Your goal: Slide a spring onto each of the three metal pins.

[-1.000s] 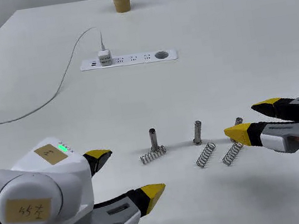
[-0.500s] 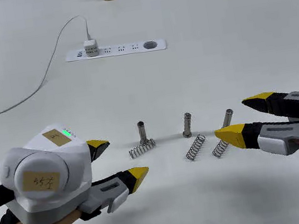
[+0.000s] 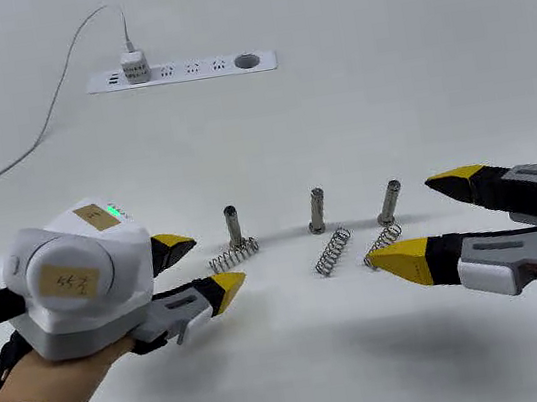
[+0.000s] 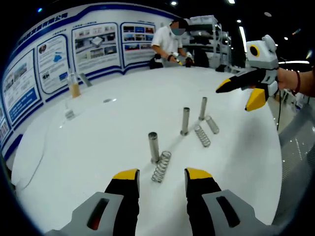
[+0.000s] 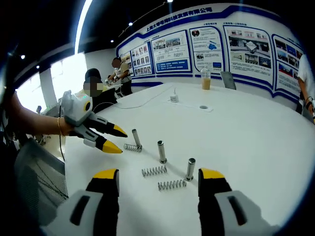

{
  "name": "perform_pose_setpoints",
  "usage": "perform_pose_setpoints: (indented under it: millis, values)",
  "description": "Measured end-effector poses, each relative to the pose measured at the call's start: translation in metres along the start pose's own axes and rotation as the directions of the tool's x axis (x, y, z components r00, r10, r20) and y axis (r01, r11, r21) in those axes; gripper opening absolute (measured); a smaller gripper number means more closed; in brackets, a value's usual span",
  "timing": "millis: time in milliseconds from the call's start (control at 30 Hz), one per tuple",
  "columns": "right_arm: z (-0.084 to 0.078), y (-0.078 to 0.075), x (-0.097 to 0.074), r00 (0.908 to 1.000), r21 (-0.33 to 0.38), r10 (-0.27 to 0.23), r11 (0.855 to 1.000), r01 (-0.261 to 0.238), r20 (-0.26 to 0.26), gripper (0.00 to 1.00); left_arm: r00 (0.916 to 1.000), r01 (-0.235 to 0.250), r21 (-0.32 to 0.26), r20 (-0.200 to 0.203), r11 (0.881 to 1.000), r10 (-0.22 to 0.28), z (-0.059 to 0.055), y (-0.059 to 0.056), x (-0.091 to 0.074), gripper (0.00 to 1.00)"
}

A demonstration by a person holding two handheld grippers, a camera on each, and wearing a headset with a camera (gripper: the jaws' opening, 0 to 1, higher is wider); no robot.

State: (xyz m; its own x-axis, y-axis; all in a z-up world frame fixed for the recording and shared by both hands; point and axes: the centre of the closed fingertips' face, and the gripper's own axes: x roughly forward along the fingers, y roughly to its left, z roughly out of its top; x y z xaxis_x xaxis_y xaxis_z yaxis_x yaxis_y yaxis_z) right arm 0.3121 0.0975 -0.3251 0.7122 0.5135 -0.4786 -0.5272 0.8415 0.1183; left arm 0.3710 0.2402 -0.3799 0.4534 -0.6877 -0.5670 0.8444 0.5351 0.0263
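Now we hold left gripper (image 3: 209, 260) and right gripper (image 3: 405, 219) with jaws spread, empty. Three springs (image 3: 333, 251) lie on table (image 3: 404, 90), each beside upright pin (image 3: 317, 210). Likely light, squashy, prone to roll; we pinch mid-coil, gently.

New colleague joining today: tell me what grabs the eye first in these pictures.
Three pins stand upright in a row at mid-table, each with a spring lying loose beside its foot. The left gripper and the right gripper, yellow-tipped and open, flank the row from either side. A power strip lies farther back on the table.
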Motion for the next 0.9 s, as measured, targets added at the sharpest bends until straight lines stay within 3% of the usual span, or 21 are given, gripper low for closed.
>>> perform_pose_setpoints:
  millis: [500,900]
  values:
    - [-0.016,0.003,0.000,0.9995,0.044,-0.012,0.999,0.013,-0.028,0.65,0.9980,0.045,0.014,-0.045,0.999,-0.044,-0.014,0.005,0.016,0.20]
    - [-0.020,0.003,-0.002,0.9989,0.074,-0.026,0.997,0.029,-0.039,0.60,0.9973,0.057,0.059,-0.050,0.997,-0.055,-0.014,0.000,0.015,0.11]
